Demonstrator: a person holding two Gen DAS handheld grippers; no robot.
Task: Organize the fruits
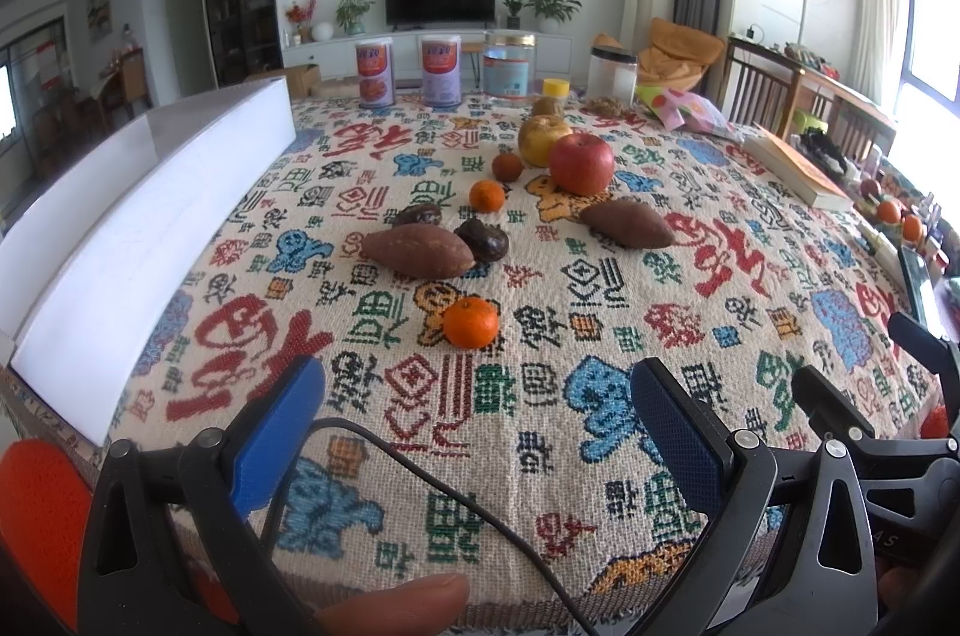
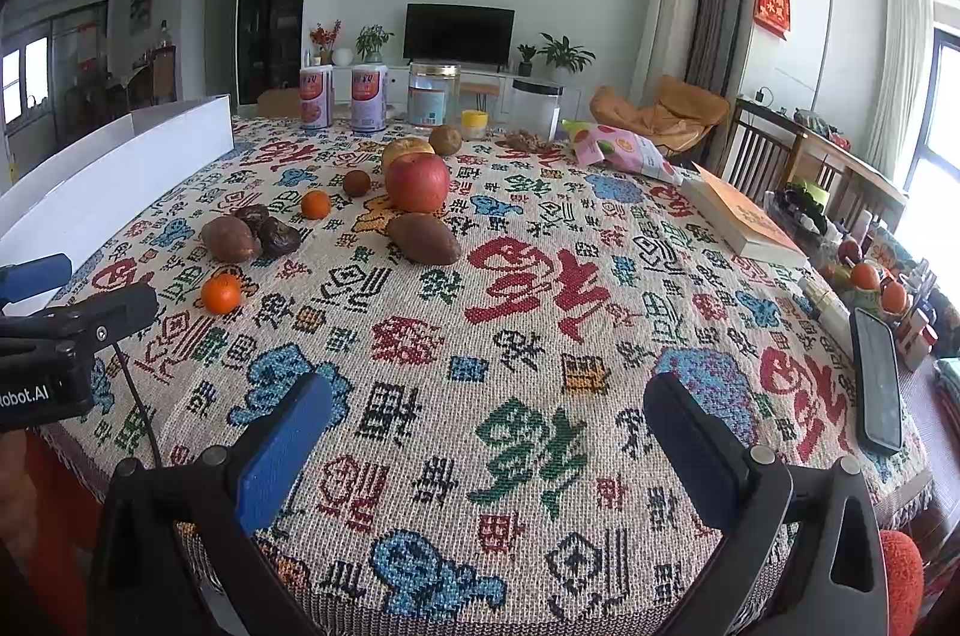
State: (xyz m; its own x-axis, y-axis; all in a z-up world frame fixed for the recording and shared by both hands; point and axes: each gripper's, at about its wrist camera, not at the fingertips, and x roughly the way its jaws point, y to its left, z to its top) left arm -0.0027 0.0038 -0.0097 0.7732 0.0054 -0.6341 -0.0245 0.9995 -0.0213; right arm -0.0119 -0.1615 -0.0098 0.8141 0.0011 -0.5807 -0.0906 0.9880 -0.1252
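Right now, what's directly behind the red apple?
A yellowish round fruit sits right behind the red apple, which covers its lower right side. Whether they touch is unclear.

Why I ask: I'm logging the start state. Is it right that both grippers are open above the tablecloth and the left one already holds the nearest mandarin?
Not quite. The left gripper is open but empty; the nearest mandarin lies on the tablecloth ahead of its fingers, as the left wrist view shows. The right gripper is open too.
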